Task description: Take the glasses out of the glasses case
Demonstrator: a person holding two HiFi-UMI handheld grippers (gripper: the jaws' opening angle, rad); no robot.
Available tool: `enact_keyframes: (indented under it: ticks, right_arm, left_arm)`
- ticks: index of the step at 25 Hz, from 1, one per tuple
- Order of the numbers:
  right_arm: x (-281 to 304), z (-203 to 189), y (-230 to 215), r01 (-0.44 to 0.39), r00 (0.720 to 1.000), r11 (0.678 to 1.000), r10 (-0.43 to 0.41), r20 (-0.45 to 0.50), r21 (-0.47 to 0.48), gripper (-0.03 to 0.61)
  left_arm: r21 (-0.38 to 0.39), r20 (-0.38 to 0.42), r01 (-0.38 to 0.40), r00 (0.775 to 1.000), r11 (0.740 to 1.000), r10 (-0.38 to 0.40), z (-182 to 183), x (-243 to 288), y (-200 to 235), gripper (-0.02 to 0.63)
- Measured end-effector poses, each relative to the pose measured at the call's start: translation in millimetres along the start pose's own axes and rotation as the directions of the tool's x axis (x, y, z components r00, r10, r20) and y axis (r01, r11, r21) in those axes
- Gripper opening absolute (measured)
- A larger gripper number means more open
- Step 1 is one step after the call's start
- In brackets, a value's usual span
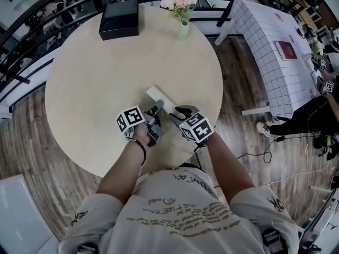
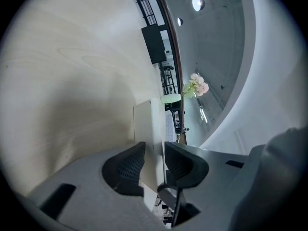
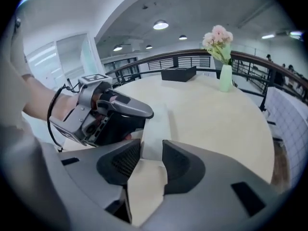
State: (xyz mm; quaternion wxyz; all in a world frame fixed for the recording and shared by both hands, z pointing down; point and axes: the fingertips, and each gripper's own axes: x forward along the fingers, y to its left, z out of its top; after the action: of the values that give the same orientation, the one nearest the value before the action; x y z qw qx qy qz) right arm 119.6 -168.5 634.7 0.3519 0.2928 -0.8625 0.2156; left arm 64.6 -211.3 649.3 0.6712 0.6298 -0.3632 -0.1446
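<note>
A cream glasses case (image 1: 160, 97) lies on the round table (image 1: 90, 89), slanting away from me, lid closed. No glasses show in any view. My left gripper (image 1: 157, 111) is at the case's near end. In the left gripper view the case (image 2: 147, 124) fills the gap of that gripper (image 2: 154, 160) and both pads press on its sides. My right gripper (image 1: 177, 112) comes in from the right at the same end. In the right gripper view the gripper (image 3: 151, 160) has its pads against a narrower part of the case (image 3: 156, 129), with the left gripper (image 3: 113, 112) just beyond.
A black box (image 1: 119, 19) and a green vase of pink flowers (image 1: 182, 15) stand at the table's far edge. A white gridded table (image 1: 270, 52) stands to the right, with a person (image 1: 318, 115) beside it. A dark railing curves behind the table.
</note>
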Motion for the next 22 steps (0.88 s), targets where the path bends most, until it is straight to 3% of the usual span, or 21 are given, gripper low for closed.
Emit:
enact_keyframes:
  ticks: [8, 13, 22]
  right_arm:
    - [-0.8, 0.5, -5.3, -0.045, 0.999, 0.994, 0.044, 0.016, 0.101, 0.152]
    - [-1.7, 0.0, -10.6, -0.095, 0.995, 0.97, 0.086, 0.052, 0.222, 0.152]
    - [-2.6, 2.3, -11.2, -0.139, 0.989, 0.939, 0.116, 0.091, 0.315, 0.138]
  left_arm:
    - [0.024, 0.003, 0.013, 1.0, 1.0, -0.013, 0.9, 2.1, 1.3, 0.138]
    - [0.036, 0.002, 0.038, 0.999, 0.999, -0.038, 1.3, 5.5, 0.7, 0.14]
    - [0.004, -0.004, 0.091, 0.996, 0.996, -0.091, 1.3, 2.8, 3.1, 0.14]
